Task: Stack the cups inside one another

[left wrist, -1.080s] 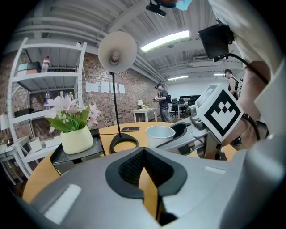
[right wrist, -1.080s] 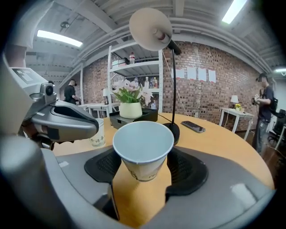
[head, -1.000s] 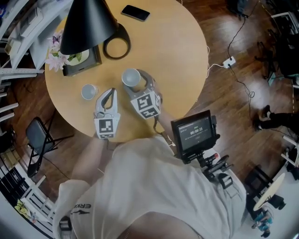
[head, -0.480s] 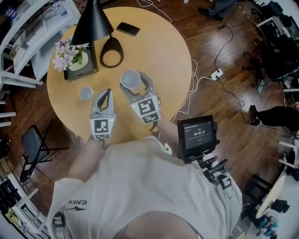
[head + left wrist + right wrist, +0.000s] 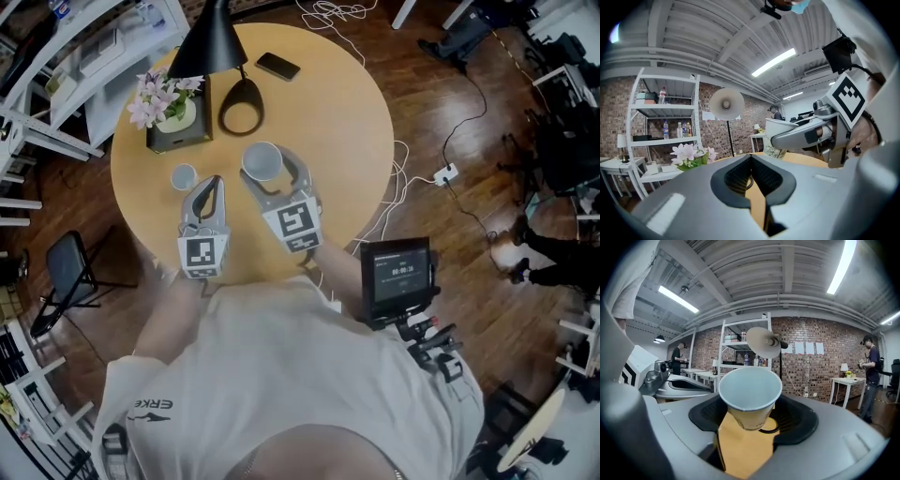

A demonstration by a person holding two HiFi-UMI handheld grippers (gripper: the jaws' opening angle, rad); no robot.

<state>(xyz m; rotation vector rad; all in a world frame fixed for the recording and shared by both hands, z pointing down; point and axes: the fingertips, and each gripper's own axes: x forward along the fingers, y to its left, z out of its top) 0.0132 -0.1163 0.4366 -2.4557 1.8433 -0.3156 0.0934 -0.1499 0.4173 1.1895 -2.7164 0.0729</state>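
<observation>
R claw (image 5: 269, 169) wide, clamped on a cup (image 5: 750, 397), looks clear of table (image 5: 347, 122). L claw (image 5: 216, 184) closed, empty. 2nd cup (image 5: 183, 176) sits by my L claw. Nothing nested yet; the stacking's all left to do.

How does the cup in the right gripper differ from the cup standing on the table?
The held cup sits clamped between the right gripper's jaws; the table cup stands free, beside the shut, empty left gripper. The held cup looks wider in the head view than the table cup. Both are pale, upright, mouths up.
</observation>
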